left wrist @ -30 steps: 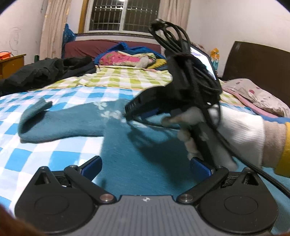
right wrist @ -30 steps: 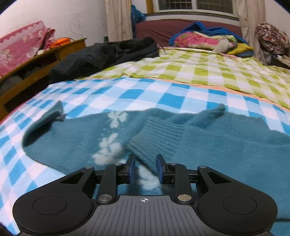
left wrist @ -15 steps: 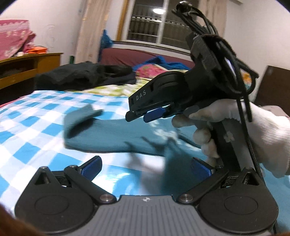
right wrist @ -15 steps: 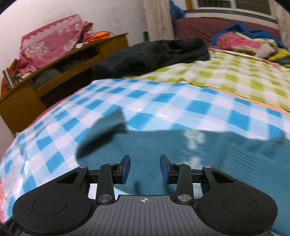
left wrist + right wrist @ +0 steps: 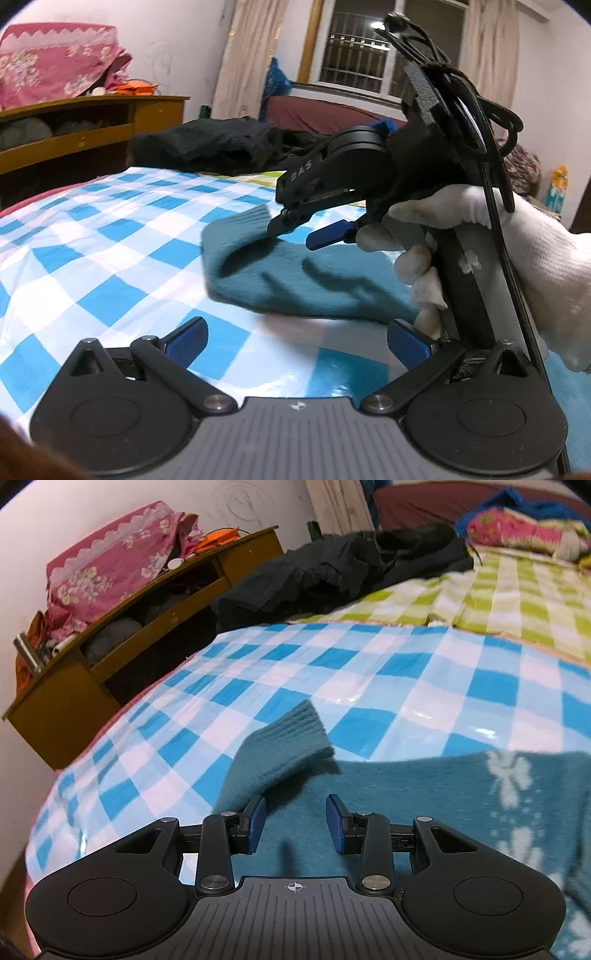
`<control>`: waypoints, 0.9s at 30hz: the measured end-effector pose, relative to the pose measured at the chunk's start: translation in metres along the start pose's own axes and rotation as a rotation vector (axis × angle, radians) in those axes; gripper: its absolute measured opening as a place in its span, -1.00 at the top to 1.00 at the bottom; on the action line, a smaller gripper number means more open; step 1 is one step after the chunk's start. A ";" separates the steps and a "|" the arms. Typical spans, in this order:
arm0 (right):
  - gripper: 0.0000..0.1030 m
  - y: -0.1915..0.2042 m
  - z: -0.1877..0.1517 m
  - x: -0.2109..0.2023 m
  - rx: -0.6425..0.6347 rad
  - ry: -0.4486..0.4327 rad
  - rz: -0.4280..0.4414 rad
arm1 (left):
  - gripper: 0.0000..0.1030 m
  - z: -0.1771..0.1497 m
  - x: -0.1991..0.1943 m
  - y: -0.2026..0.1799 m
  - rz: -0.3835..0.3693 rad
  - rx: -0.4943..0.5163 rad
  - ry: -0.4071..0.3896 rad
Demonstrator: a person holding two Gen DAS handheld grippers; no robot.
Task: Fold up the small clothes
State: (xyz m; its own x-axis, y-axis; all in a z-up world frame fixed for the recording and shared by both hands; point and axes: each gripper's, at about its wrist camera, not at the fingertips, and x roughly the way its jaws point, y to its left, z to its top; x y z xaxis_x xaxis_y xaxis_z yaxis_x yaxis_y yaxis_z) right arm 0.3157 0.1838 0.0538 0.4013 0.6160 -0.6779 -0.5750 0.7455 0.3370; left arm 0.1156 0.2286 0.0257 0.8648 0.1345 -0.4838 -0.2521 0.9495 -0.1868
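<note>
Across the lower half of the right wrist view lies the teal sweater (image 5: 424,812), spread on the blue-checked sheet (image 5: 369,672), its white flower pattern at the right edge of the frame. One sleeve (image 5: 273,753) runs out toward the centre left, and its ribbed cuff (image 5: 306,723) is flipped up, just above the right gripper (image 5: 295,823). That gripper's jaws have just been opening; they stand partly apart with nothing pinched between the blue pads (image 5: 256,823), only the knit lying beneath them.

From the left wrist view, the same sleeve end sits in the middle of the frame, and the right gripper, held by a white-gloved hand (image 5: 480,236), hovers over it from the right, its fingertips near the cuff; whether they touch the wool I cannot tell. The left gripper (image 5: 295,339) at the bottom of that frame is wide apart and empty, over bare sheet just in front of the sleeve.

My reading is that the step in hand is the sleeve fold: the right tool is lining up on the loose cuff and has not yet taken hold. Next it would need to settle the pads on either side of the cuff edge, close on it, then carry it across onto the body of the sweater. Soft knit slips and bunches easily, so a bite well onto the ribbing looks safer than a nip at the very edge
</note>
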 end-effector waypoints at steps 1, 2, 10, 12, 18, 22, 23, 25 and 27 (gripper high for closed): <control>0.23 -0.001 0.002 0.004 0.016 0.004 0.010 | -1.00 0.000 0.000 0.004 0.006 -0.007 0.001; 0.23 -0.001 0.004 0.008 0.032 0.006 0.020 | -1.00 0.000 0.001 0.005 0.011 -0.011 0.002; 0.16 -0.005 0.014 0.034 0.130 0.047 0.119 | -1.00 0.001 0.009 0.019 0.048 -0.047 0.009; 0.16 -0.005 0.015 0.039 0.146 0.051 0.130 | -1.00 0.002 0.011 0.021 0.056 -0.058 0.011; 0.38 -0.002 0.019 0.052 0.145 0.052 0.118 | -1.00 0.000 0.017 0.026 0.069 -0.068 0.022; 0.68 0.009 0.019 0.046 0.058 0.037 0.065 | -1.00 -0.001 0.016 0.025 0.069 -0.058 0.019; 0.71 0.010 0.019 0.042 0.038 0.026 0.057 | -1.00 -0.002 0.016 0.024 0.069 -0.053 0.017; 0.75 0.009 0.019 0.032 0.014 0.004 0.037 | -1.00 -0.002 0.015 0.023 0.069 -0.044 0.014; 0.75 0.004 0.021 0.019 0.008 -0.018 0.017 | -1.00 -0.002 0.015 0.021 0.067 -0.038 0.010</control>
State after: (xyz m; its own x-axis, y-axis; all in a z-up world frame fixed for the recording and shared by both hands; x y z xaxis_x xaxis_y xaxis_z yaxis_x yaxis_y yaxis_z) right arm 0.3360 0.2041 0.0556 0.4040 0.6329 -0.6605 -0.5764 0.7368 0.3535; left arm 0.1225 0.2499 0.0123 0.8409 0.1940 -0.5052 -0.3256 0.9271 -0.1859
